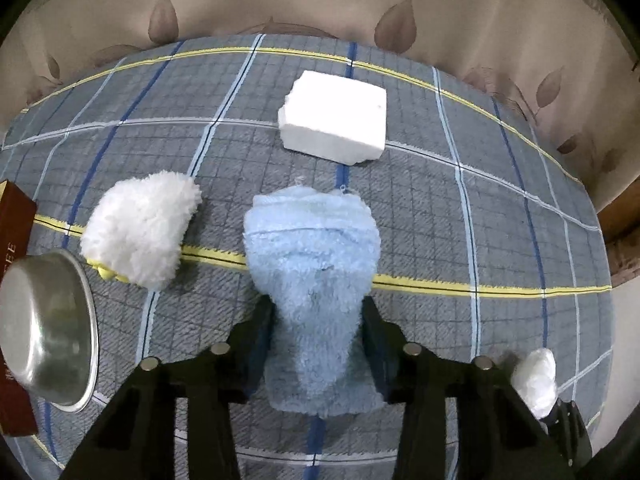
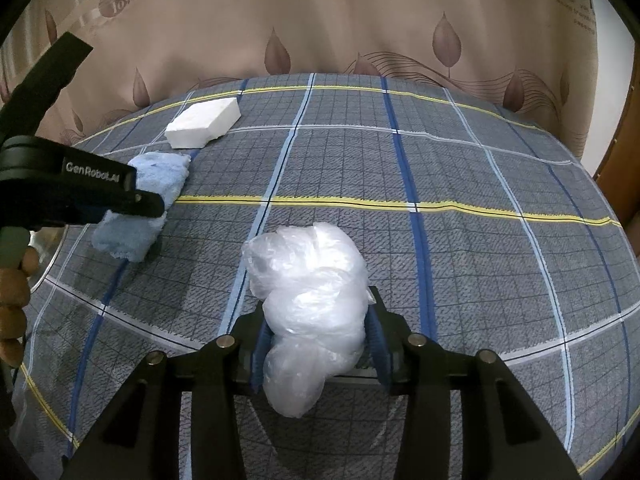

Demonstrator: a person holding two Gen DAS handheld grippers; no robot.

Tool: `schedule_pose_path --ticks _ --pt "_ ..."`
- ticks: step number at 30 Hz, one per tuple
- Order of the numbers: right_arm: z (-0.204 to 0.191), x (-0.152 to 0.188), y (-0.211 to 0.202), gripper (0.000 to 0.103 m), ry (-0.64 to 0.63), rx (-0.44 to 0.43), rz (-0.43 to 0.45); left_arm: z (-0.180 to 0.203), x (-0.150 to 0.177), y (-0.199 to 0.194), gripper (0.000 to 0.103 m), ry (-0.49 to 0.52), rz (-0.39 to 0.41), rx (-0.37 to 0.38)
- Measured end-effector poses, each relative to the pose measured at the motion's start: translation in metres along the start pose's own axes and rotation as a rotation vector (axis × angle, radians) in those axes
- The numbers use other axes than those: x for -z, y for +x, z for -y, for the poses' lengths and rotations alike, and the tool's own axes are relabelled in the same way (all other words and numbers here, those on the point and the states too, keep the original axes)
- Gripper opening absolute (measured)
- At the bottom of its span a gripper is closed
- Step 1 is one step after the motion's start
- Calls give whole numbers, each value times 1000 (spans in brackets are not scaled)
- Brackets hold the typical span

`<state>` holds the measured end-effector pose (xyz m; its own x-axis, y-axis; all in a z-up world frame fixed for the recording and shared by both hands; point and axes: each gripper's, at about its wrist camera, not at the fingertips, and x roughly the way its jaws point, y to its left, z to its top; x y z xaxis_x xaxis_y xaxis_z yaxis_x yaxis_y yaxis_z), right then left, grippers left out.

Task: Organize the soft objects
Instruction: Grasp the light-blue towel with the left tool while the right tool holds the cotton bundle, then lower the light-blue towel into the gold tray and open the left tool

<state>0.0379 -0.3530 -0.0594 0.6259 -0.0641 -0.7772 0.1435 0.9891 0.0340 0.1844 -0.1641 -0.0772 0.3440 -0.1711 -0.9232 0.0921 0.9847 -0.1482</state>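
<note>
I have two soft things in hand right now. My left hand-held gripper point(image 1: 318, 312) sits around the fluffy blue towel point(image 1: 314, 264), one finger on each side. Its sides look squeezed in, so I think the fingers are pinching it. The towel lies on the checked tabletop point(image 1: 440, 208), near the middle.

My right hand-held gripper point(image 2: 318, 336) is pinching the crumpled plastic bag point(image 2: 308, 300). The bag bulges out above and below the blue pads point(image 2: 259, 350). It sits low over the tabletop, off to the right of the towel.

Other soft things wait close by. The white fluffy cloth point(image 1: 140, 228) lies left of the towel, just beside the metal bowl point(image 1: 48, 328). The white foam block point(image 1: 334, 118) lies farther back.

I think I am at the pick-up step for the towel. Next I need a firm squeeze and a slow lift, because the towel is floppy and may slip or unfold. Then it must go where the soft things belong, maybe the bowl, but I cannot tell that for sure.
</note>
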Motion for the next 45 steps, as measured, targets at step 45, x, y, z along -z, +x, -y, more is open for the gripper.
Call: schedule_pose_path --ticks 45 --pt "-1 0 1 42 -24 23 -3 -158 139 -187 30 165 107 -99"
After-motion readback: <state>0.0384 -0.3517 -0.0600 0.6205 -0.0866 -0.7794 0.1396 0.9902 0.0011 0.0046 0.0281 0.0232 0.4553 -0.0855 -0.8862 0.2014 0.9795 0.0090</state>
